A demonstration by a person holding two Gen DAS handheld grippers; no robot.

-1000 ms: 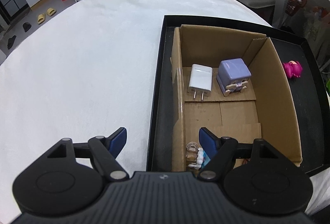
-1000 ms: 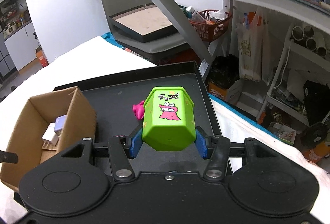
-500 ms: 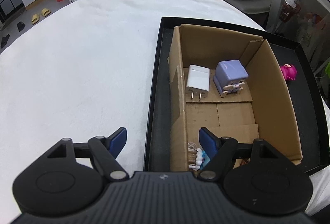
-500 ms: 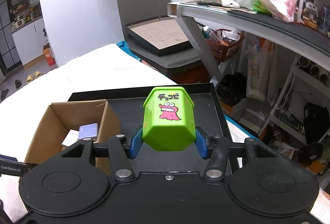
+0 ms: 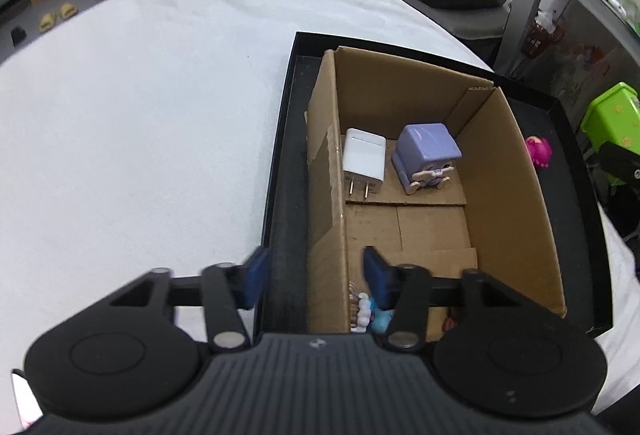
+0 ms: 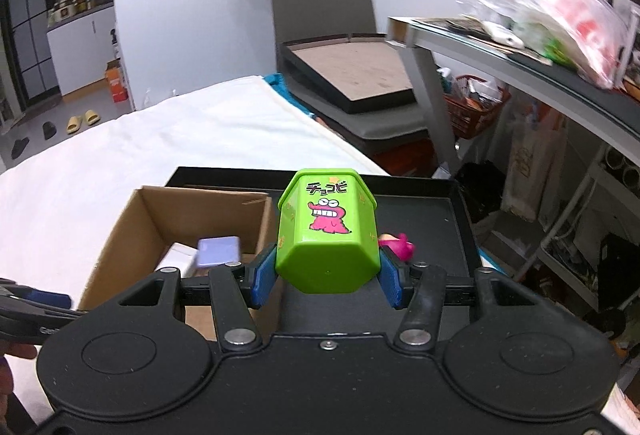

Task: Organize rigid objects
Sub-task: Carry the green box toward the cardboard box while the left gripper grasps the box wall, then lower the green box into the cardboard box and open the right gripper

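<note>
Cardboard box [image 5: 516, 195] holds white charger [image 5: 365, 161], purple toy [image 5: 428, 155].

Both views are evenly and brightly lit by soft indoor light, with no hard shadows. The white surface [image 5: 140, 123] looks pale and slightly washed out. Inside the cardboard box [image 5: 516, 195] the left wall casts a mild shadow on the floor. Fisheye distortion bends straight edges toward the frame borders. Motion blur smears the plastic bag [image 6: 560, 15] on the far right shelf and the purple block [image 6: 219, 251]. The blue fingers [image 5: 252, 275] in the left view look soft.
</note>
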